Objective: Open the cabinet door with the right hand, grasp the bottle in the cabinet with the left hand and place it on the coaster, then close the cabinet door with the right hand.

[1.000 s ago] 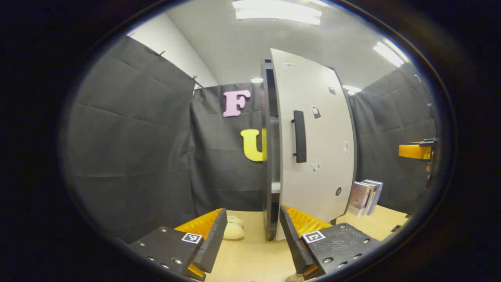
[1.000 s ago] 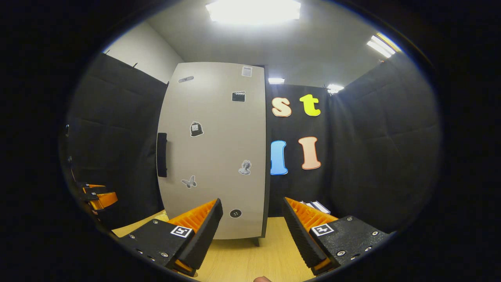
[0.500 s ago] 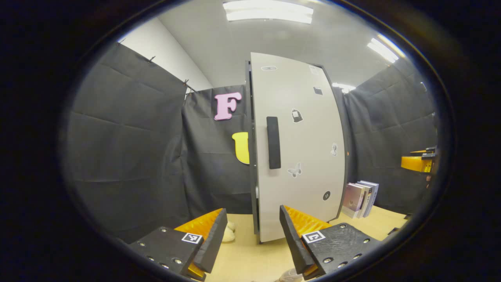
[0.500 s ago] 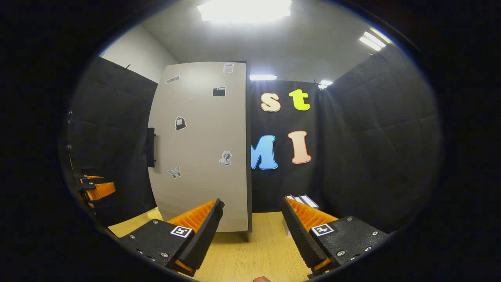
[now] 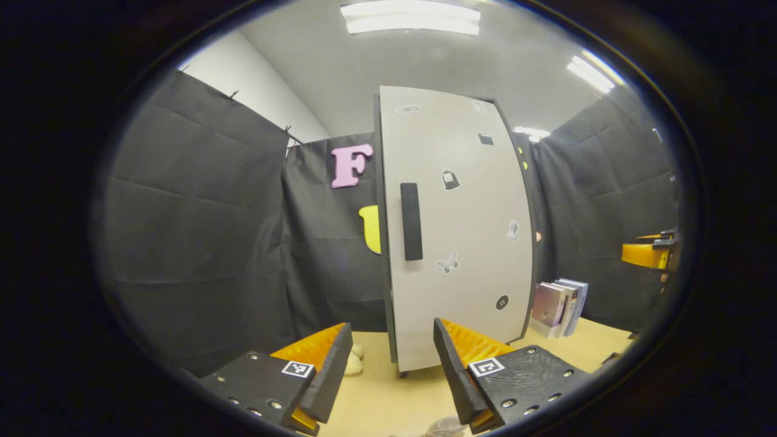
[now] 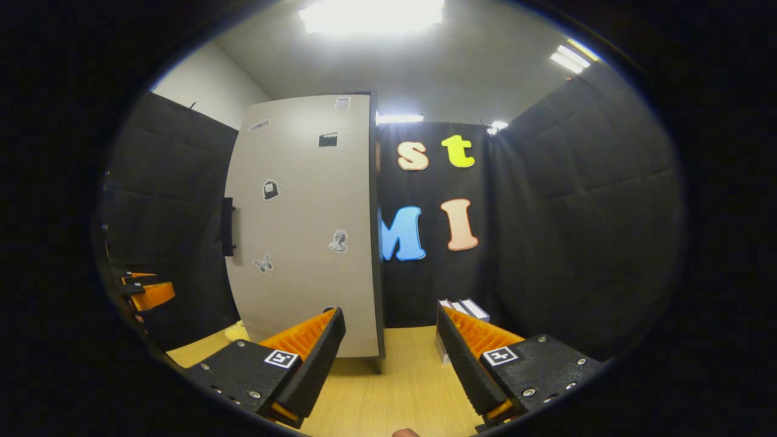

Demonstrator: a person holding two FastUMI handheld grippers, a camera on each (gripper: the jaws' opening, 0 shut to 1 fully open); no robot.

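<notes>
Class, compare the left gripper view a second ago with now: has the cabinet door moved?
Yes. The cabinet door has swung shut against the dark cabinet frame; the gap that showed the shelves inside is gone, and its handle faces the camera squarely.

A recording booth: black cloth walls (image 5: 200, 243) around a wooden table (image 6: 388, 400), one cabinet (image 5: 461, 230) (with stickers), ceiling lights (image 6: 370, 12).

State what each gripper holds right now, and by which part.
Nothing is held. The left gripper and the right gripper are both open with empty gaps, apart from the cabinet door and its handle.
</notes>
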